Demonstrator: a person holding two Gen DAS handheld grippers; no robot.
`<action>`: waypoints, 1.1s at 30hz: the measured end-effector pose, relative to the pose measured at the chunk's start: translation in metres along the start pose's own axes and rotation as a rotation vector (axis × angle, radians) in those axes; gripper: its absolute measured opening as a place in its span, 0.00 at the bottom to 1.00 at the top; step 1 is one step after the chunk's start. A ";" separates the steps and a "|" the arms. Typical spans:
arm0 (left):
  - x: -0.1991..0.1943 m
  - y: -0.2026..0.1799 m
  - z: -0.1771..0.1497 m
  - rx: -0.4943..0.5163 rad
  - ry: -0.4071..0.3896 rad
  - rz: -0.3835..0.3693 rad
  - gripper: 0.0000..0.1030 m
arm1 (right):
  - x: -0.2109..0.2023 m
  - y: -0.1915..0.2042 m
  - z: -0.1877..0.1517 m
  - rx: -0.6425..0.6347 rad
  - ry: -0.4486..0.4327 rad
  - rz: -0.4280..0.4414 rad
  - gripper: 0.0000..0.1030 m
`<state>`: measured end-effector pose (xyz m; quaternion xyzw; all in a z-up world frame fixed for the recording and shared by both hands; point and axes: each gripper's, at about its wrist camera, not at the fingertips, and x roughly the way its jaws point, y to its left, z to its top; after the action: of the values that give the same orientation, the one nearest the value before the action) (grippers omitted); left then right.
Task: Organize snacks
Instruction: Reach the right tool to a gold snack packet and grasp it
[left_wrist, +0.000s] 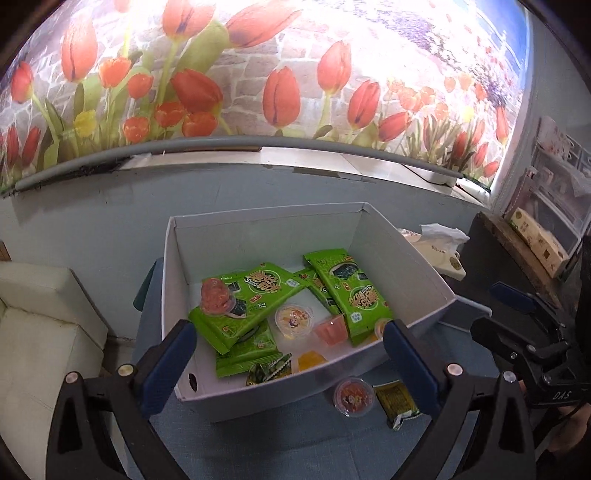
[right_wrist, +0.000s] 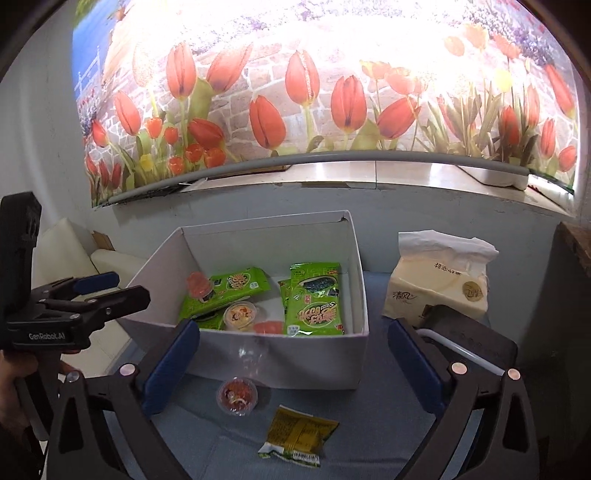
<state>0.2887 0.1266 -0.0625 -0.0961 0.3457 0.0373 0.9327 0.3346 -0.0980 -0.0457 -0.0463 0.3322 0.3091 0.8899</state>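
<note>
In front of the white cardboard box (right_wrist: 280, 354), a red-lidded jelly cup (right_wrist: 236, 396) and olive foil packet (right_wrist: 299, 435) are waiting unpacked; I'm hovering both my left claw (left_wrist: 288, 365) and right claw (right_wrist: 291, 373) released, holding nothing.

Surface: blue cloth-covered table (right_wrist: 373, 413)
Resting on it: open white cardboard box (right_wrist: 317, 362); small clear red jelly cup (right_wrist: 236, 397); flat olive-green snack packet (right_wrist: 299, 437); cream tissue pack (right_wrist: 439, 291)
</note>
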 end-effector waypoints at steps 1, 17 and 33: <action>-0.004 -0.005 -0.002 0.013 -0.001 0.002 1.00 | -0.003 0.001 -0.002 -0.003 0.000 -0.004 1.00; -0.118 -0.028 -0.116 -0.013 -0.085 -0.016 1.00 | -0.049 0.017 -0.104 0.024 0.078 -0.020 1.00; -0.155 -0.028 -0.210 -0.066 -0.010 0.001 1.00 | 0.073 0.005 -0.113 0.074 0.265 -0.130 0.95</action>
<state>0.0411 0.0558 -0.1124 -0.1265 0.3396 0.0497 0.9307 0.3110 -0.0883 -0.1774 -0.0752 0.4545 0.2293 0.8575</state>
